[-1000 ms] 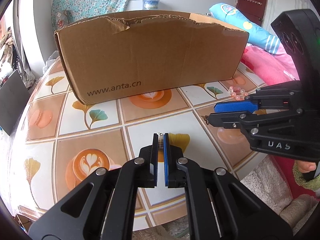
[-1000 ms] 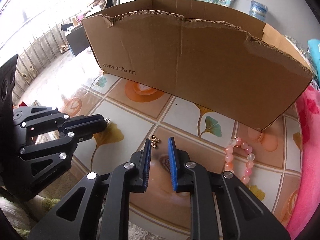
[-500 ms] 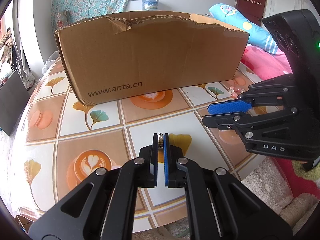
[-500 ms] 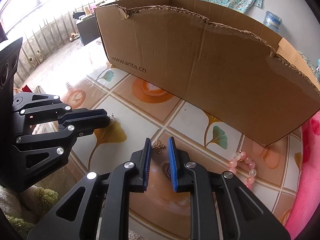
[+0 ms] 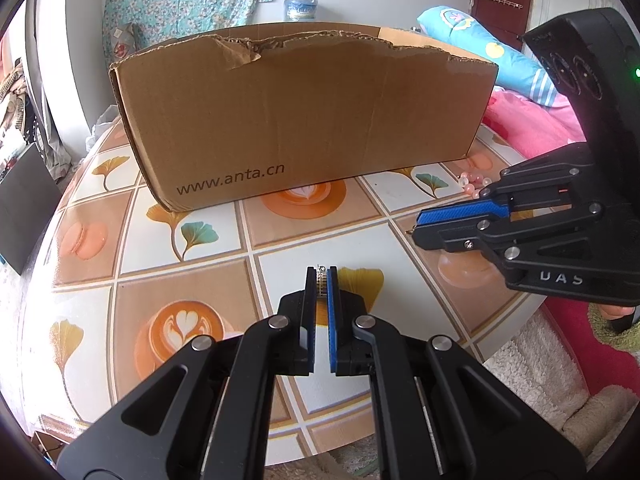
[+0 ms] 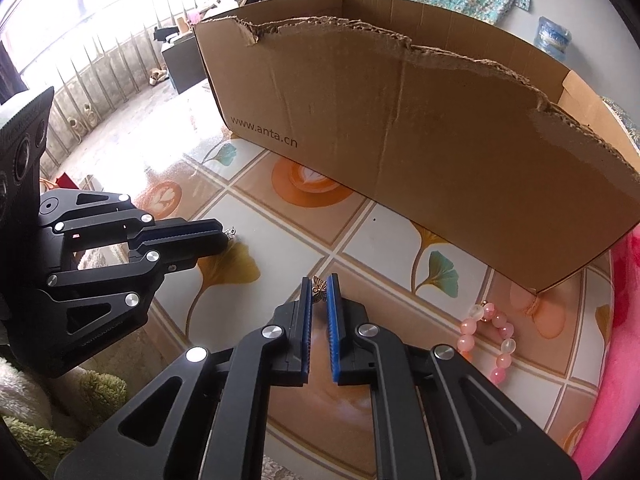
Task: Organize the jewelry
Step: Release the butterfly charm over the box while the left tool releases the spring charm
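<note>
Judging from the layout, the task is at an early stage: the large brown torn-edged cardboard box point(image 6: 400, 128) stands on the patterned tabletop point(image 5: 180, 264), and nothing can be seen placed inside it. A small silver ring-like trinket point(image 5: 320, 278) is pinched by the left gripper point(image 5: 321, 280) above the table. A small gold butterfly charm point(image 6: 319, 288) is pinched between the blue pads of the right gripper point(image 6: 320, 290). A pink and white bead bracelet point(image 6: 490, 338) remains on the table beside the box. Compared with the earlier frame, the right jaws, then spread around the charm, are now pressed onto it; the left grip is unchanged.
</note>
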`<state>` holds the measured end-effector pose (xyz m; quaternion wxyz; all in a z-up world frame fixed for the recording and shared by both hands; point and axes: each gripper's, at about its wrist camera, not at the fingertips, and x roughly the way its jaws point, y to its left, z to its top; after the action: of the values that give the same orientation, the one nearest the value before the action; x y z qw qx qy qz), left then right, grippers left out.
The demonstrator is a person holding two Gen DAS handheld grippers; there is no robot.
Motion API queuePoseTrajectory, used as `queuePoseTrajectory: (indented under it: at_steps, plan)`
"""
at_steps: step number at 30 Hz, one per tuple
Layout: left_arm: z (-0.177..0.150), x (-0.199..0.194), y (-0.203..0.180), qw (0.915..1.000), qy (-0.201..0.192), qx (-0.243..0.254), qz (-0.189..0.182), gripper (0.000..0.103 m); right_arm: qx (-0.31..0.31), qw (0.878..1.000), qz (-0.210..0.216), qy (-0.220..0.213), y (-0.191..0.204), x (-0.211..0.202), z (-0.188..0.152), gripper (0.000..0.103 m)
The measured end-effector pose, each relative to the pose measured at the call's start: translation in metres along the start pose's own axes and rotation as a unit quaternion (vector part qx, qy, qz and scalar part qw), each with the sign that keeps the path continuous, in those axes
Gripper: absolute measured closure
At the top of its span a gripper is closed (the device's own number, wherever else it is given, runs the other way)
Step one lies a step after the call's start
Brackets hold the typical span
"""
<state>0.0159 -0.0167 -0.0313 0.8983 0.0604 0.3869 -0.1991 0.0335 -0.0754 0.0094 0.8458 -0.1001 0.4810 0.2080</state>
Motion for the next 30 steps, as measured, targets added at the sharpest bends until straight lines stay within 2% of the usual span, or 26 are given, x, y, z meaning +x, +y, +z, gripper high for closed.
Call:
queuePoseTrajectory:
  at_steps: [11, 18, 22, 26, 30]
  plan:
    - [-0.001, -0.007, -0.003, 0.9998, -0.017, 0.001, -0.005, 0.099, 0.018, 0.999, -0.010, -0.035, -0.002, -0.034, -0.003, 0.095]
    - [0.011, -0.041, -0.010, 0.9988, -0.045, 0.015, -0.010, 0.099, 0.035, 0.996, -0.019, -0.074, 0.000, -0.068, -0.001, 0.095]
    - [0.037, -0.078, -0.012, 0.9956, -0.086, 0.022, -0.030, 0.099, 0.042, 0.992, -0.026, -0.114, -0.002, -0.102, 0.010, 0.095]
    - [0.075, -0.107, -0.010, 0.9894, -0.132, 0.038, -0.047, 0.099, 0.049, 0.985, -0.031, -0.160, -0.012, -0.132, 0.032, 0.095]
    - [0.115, -0.103, -0.001, 0.9880, -0.137, 0.035, -0.063, 0.099, 0.060, 0.982, -0.026, -0.177, -0.035, -0.144, 0.063, 0.095]
